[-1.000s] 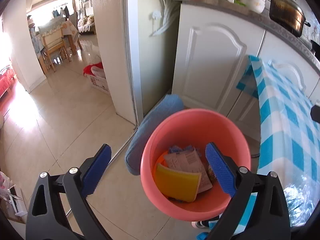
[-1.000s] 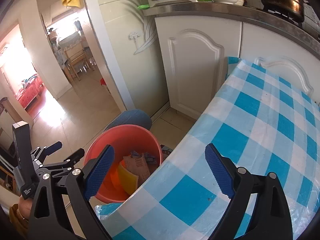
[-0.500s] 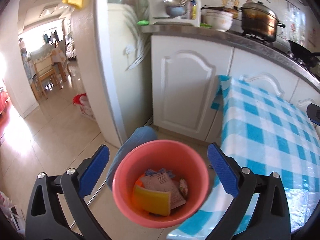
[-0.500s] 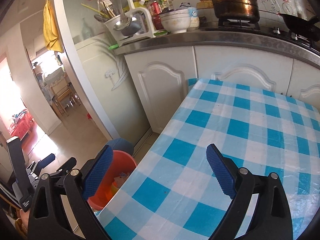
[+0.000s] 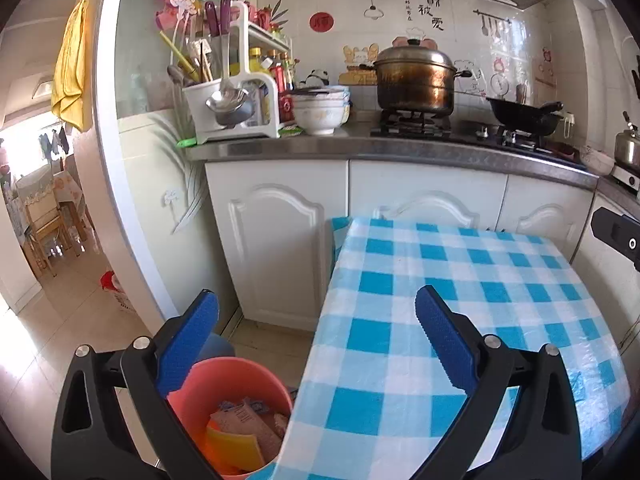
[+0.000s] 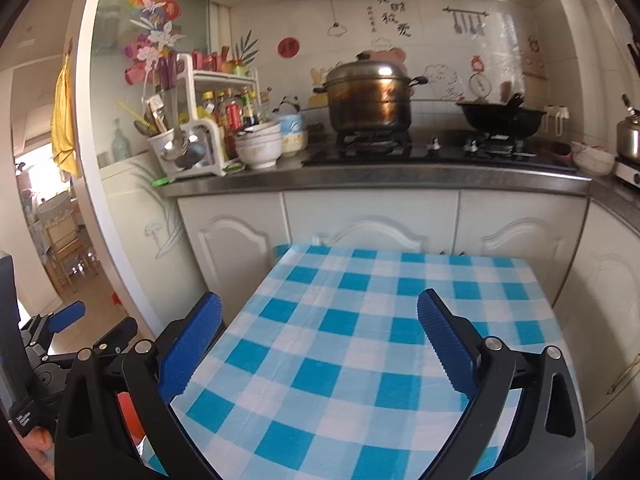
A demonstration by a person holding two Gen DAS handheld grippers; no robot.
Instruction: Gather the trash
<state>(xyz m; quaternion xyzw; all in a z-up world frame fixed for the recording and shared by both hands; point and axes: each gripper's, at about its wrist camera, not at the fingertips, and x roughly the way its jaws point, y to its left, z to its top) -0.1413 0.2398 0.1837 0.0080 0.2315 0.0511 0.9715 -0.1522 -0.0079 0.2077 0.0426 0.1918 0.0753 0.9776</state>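
A pink bucket (image 5: 240,372) stands on the floor beside the table with the blue checked cloth (image 5: 460,300). It holds trash: a yellow packet (image 5: 236,448) and a brown wrapper (image 5: 250,424). My left gripper (image 5: 316,344) is open and empty, raised above the bucket and the table's left edge. My right gripper (image 6: 318,344) is open and empty over the checked table (image 6: 360,320). A sliver of the bucket (image 6: 128,412) shows low in the right wrist view. The left gripper (image 6: 60,332) shows at the left in that view.
White cabinets (image 5: 280,240) and a counter with a big pot (image 5: 414,76), wok (image 5: 520,116), bowls (image 5: 322,110) and a utensil rack (image 5: 228,92) stand behind the table. A doorway (image 5: 44,240) opens to a tiled room at left. A blue cushion (image 5: 216,348) lies behind the bucket.
Both grippers have lifted and tilted up from the bucket toward the table and counter. The bucket has slid to the bottom of both views. Both stay open and empty.
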